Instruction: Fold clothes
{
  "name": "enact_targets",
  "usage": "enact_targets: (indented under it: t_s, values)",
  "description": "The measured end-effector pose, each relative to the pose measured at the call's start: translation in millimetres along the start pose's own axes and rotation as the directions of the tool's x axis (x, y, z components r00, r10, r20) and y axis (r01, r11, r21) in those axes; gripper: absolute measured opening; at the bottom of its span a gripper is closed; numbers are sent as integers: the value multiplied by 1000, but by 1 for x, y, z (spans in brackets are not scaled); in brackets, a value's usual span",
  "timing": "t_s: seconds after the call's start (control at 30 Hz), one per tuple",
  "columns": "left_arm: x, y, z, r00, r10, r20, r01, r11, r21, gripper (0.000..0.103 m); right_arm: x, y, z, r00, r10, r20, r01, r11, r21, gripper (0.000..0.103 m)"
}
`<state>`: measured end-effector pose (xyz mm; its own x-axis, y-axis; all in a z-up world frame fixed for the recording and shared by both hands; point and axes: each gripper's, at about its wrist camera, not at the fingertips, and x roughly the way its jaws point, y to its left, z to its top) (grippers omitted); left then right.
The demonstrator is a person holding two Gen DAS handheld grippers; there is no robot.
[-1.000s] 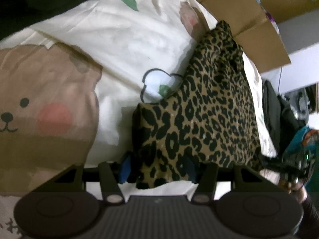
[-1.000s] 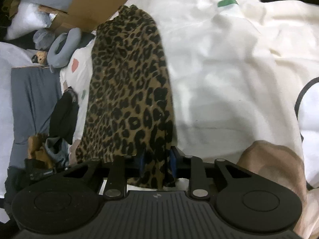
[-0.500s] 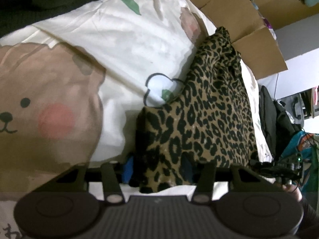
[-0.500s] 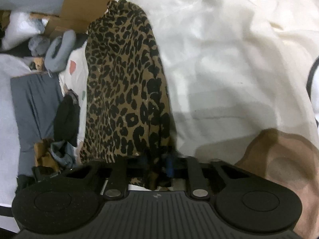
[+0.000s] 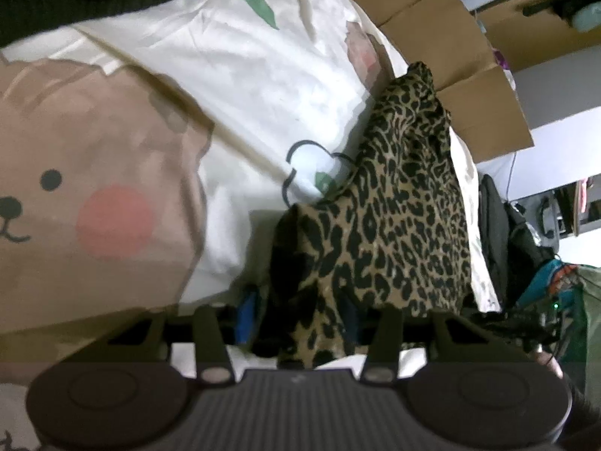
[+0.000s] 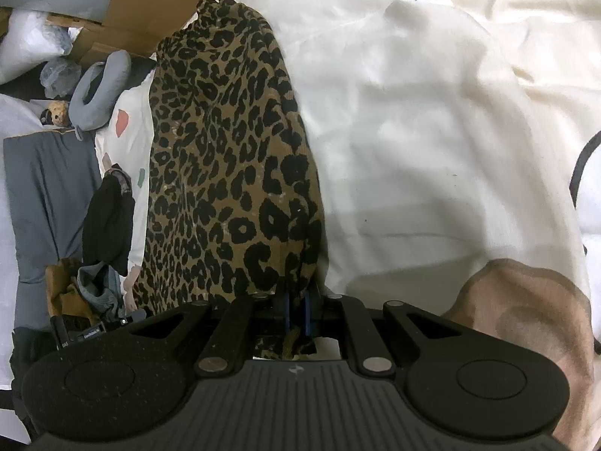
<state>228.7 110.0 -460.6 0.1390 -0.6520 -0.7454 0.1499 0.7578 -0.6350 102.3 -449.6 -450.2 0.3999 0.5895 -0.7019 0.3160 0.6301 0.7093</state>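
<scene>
The leopard-print garment lies as a long strip on the cream bedspread, running from the grippers toward twelve o'clock in both wrist views. Its near end sits in both claws. The right gripper is clamped tight, blue pads pinching a thin edge of the cloth. The left gripper is closing, a thick fold of the garment bunched between its blue pads, though whether both pads press it I cannot tell.

The bedspread carries a printed brown bear face at nine o'clock of the garment in the left view. A flattened cardboard box stands beyond the far end, around one o'clock; its inside is not visible. In the right view, a grey neck pillow and dark clothes lie at nine to ten o'clock, off the bed edge.
</scene>
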Motion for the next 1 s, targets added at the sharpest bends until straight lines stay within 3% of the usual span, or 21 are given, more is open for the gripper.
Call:
enact_targets:
  t_s: [0.07,0.37,0.83,0.9,0.97,1.0]
  values:
    - [3,3,0,1000,-8,-10,8,1000,-12,25,1,-1,0,1000,3,-2,-3,1000,4,5]
    - [8,19,1,994,-109,-19,107,988,-111,28,5,-4,1,1000,25,-7,-24,1000,19,9]
    - [19,9,11,992,-115,-41,112,990,-83,28,12,-5,2,998,55,43,-57,997,47,12]
    - [19,6,12,994,-101,-49,98,993,-70,23,14,-5,2,997,59,55,-62,997,51,12]
    - [19,4,13,994,-82,-68,79,995,-53,11,14,-5,2,996,64,58,-67,997,48,6]
    - [19,3,13,994,-77,-73,74,996,-49,10,13,-5,2,996,66,58,-69,997,45,4]
